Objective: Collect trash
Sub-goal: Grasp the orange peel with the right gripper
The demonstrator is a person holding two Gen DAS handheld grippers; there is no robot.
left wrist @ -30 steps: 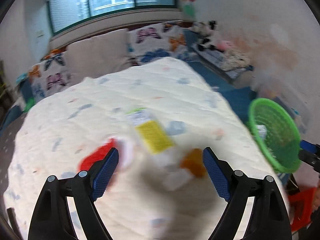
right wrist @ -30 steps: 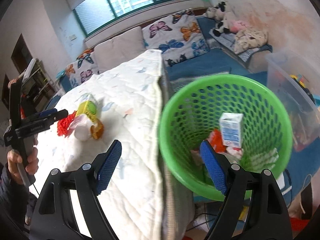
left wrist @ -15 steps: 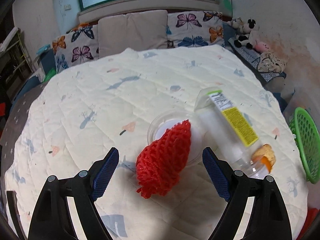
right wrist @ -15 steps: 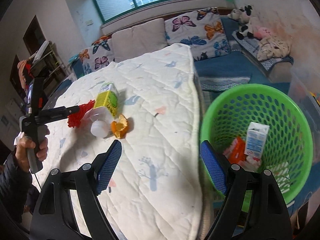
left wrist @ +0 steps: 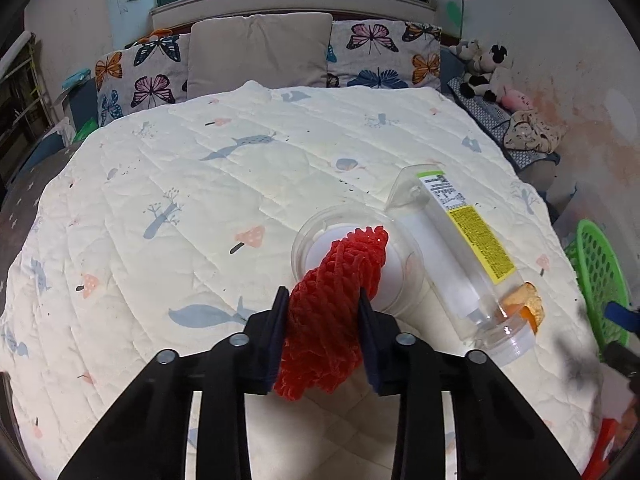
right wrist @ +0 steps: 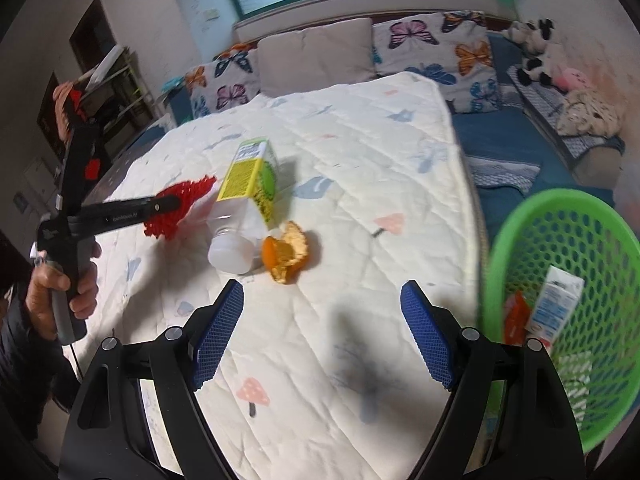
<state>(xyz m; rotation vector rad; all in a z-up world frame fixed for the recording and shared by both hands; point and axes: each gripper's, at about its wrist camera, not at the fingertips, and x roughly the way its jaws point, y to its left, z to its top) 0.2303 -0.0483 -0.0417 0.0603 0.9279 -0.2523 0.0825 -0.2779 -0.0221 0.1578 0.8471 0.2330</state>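
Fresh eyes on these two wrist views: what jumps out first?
The red foam net first, pinched between the closing jaws of the left gripper, low in the middle of the left wrist view, against a clear round lid on the pale quilt. Next, the green basket at the right edge of the right wrist view, cartons already inside. Between them lie a yellow-labelled clear bottle and an orange peel.
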